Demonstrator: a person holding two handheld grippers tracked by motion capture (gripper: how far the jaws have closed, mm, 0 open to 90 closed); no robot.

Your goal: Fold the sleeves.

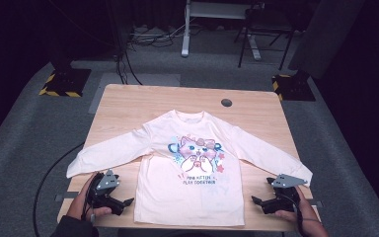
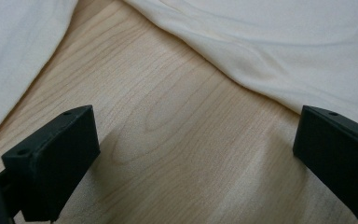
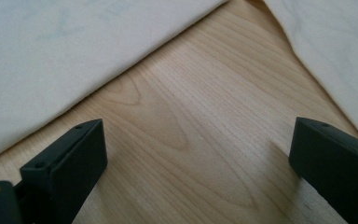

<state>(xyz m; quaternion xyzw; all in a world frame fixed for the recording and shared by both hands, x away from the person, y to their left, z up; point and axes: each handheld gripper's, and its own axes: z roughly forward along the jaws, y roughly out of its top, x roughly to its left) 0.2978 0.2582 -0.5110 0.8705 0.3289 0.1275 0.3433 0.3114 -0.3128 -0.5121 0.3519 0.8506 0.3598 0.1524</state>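
Pale wooden counter (image 1: 128, 106) on grey carpet, pink long-sleeved shirt (image 1: 190, 182) lay flat at its middle, left tongs (image 1: 127, 202) rested open just left of the near hem, right tongs (image 1: 256, 201) rested open just right of it, neither touched the cloth

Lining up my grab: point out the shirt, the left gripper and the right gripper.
shirt (image 1: 192, 163), high view, on the cat print on its chest.
left gripper (image 1: 128, 202), high view, midway between its open fingertips.
right gripper (image 1: 255, 200), high view, midway between its open fingertips.
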